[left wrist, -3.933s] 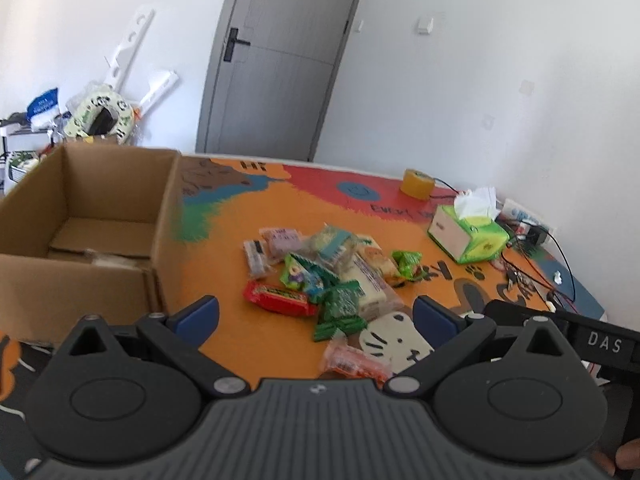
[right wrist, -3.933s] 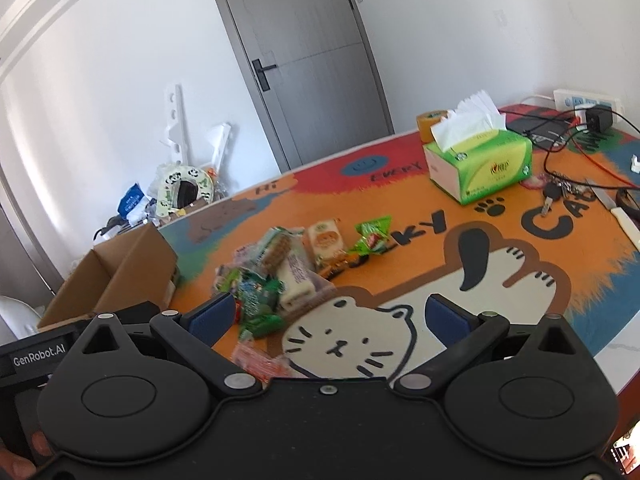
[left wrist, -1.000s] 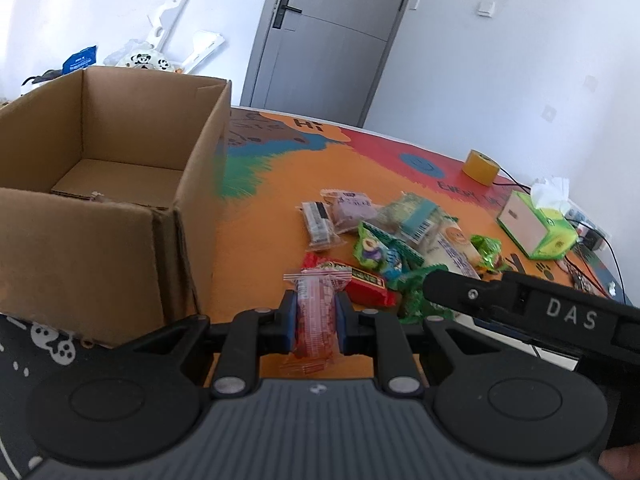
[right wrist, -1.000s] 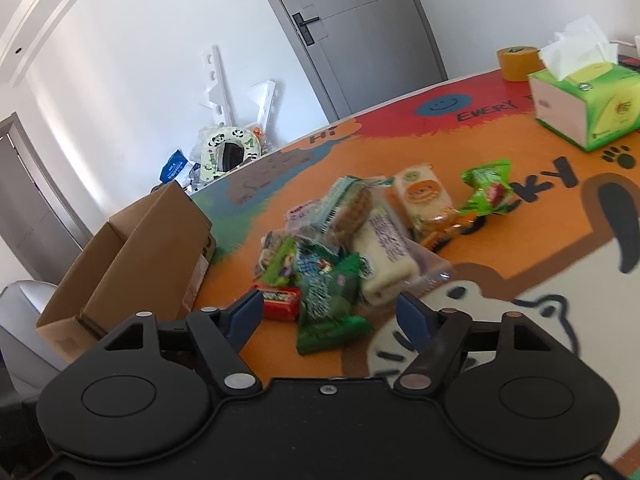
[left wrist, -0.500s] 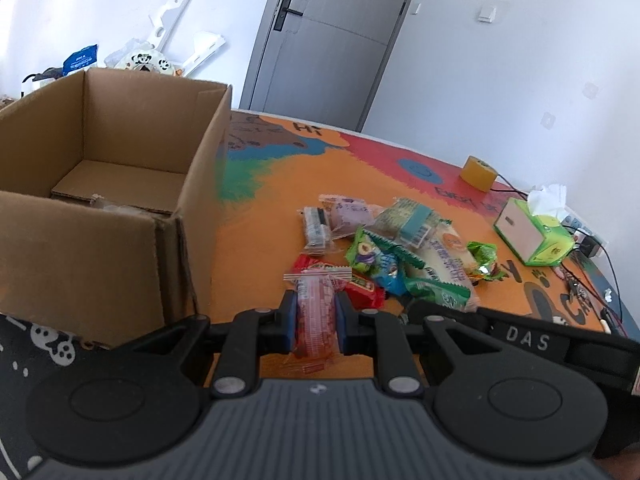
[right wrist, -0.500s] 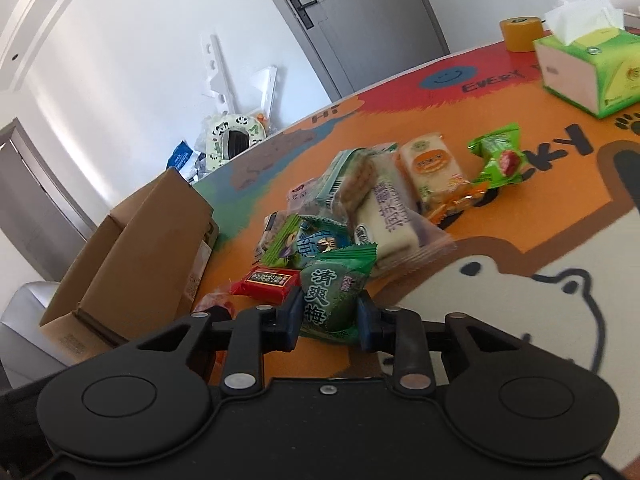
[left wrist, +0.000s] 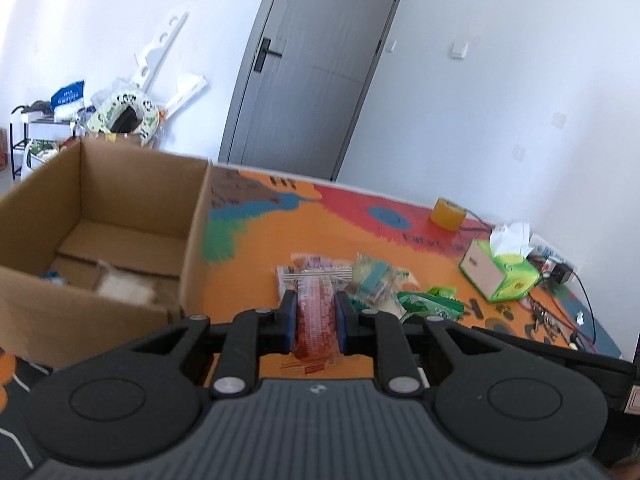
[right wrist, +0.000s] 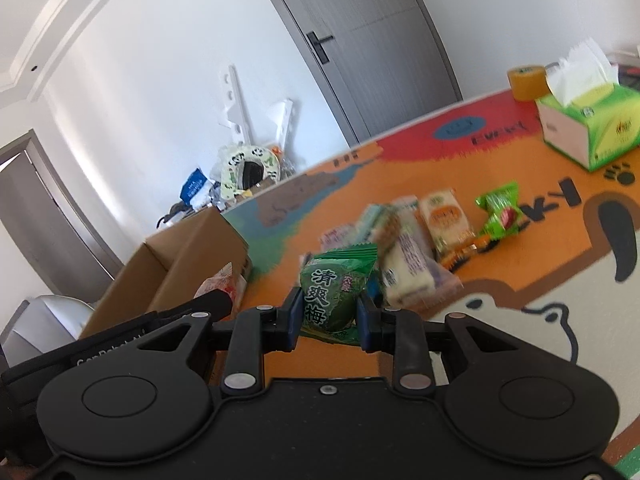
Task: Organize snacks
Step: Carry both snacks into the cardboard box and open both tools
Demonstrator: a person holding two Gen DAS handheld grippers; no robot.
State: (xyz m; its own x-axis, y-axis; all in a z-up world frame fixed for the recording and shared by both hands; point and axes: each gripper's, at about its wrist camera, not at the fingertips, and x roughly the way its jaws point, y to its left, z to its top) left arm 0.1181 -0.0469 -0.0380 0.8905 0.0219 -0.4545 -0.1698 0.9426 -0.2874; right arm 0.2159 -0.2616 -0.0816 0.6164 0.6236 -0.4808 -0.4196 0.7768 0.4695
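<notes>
left gripper: matt black plastic arms, ribbed grey body, blue pads, small shiny metal pivot pins
red packet: clear glossy film, crinkled, red print, pinched between those pads
right gripper: matt black plastic, blue pads, metal pins
green packet: glossy green foil-like wrapper, serrated top edge
cardboard box: plain brown cardboard, matt, at 9 o'clock of the left view
table cover: printed orange surface, matt
tissue box: glossy green card, soft white paper at top
tape roll: smooth tan tape
door: grey, satin, dark metal handle
</notes>
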